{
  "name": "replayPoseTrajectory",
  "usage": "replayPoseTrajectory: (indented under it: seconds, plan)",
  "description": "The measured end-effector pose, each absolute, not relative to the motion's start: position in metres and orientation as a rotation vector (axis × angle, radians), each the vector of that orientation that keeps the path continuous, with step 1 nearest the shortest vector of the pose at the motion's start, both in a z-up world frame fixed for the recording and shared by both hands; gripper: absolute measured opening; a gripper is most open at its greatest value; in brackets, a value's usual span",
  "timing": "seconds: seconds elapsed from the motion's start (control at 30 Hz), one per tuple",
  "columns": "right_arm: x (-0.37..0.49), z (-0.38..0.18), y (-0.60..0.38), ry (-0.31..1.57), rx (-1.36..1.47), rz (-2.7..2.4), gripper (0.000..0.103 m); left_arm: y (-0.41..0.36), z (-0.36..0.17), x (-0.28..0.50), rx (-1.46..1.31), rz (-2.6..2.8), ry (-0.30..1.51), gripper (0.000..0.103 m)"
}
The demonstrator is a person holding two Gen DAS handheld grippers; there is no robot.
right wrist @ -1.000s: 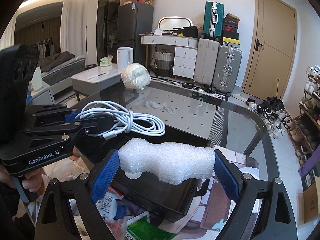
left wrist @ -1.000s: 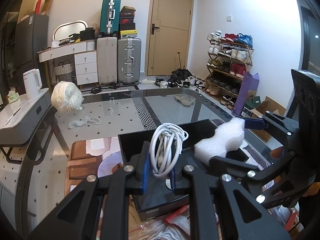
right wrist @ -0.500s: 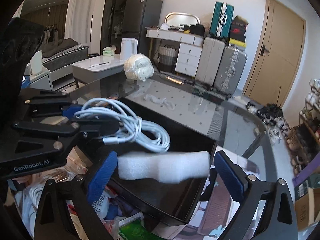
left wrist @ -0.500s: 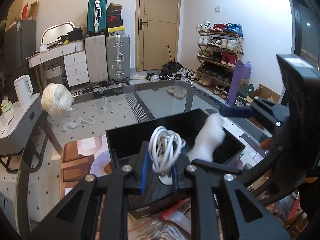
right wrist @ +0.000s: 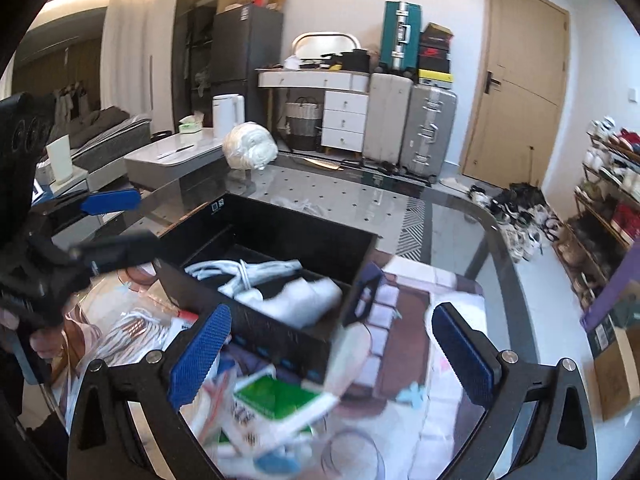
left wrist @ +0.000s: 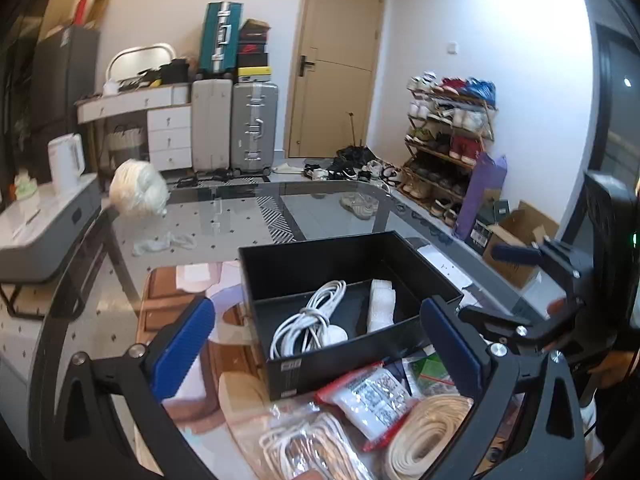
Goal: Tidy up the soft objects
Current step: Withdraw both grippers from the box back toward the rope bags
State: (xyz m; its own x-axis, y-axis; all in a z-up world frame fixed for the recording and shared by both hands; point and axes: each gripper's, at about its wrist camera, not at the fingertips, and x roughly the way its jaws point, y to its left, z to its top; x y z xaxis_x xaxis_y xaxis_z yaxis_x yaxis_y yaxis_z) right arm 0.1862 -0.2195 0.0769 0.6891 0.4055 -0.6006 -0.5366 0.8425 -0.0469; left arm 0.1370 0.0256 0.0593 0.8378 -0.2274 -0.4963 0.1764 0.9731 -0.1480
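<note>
Nearest in the left wrist view, a coil of flat cream webbing [left wrist: 424, 432], a red-edged clear packet with printed labels [left wrist: 372, 398] and a bagged bundle of white and copper-coloured cords [left wrist: 304, 448] lie on the glass table [left wrist: 224, 220], all of them untouched. The left gripper [left wrist: 316, 344] hangs over them with its jaws opening wide and nothing between the blue pads. The right gripper [right wrist: 330, 354] is likewise opening, spread wide and empty, above a blurred green-and-white packet [right wrist: 276, 398] at the near edge of the table.

Just beyond both stands the open black rectangular storage box [left wrist: 352, 350]. The coiled white charging cable [left wrist: 308, 326] lies in its left part and the white foam block [left wrist: 380, 306] leans just right of it; whether the two touch is unclear.

Farther off on the glass sit a small crumpled white cloth [left wrist: 162, 242] and a large white bundle of rope or yarn [left wrist: 138, 192].

The step in hand looks like the release of both items into the box. Next, I judge, each gripper should draw back toward the near pile and close on another soft piece, the webbing being the easiest reach.
</note>
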Motion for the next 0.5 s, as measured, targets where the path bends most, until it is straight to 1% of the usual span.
replayPoseTrajectory:
  seconds: [0.27, 0.5]
  plan:
    - [0.140, 0.077, -0.238, 0.626, -0.195, 0.535, 0.102, 0.032, 0.058, 0.099, -0.090, -0.148, 0.540, 0.103]
    - [0.108, 0.073, -0.227, 0.620, -0.204, 0.552, 0.102, 0.039, 0.049, 0.070, -0.109, -0.099, 0.552, 0.103]
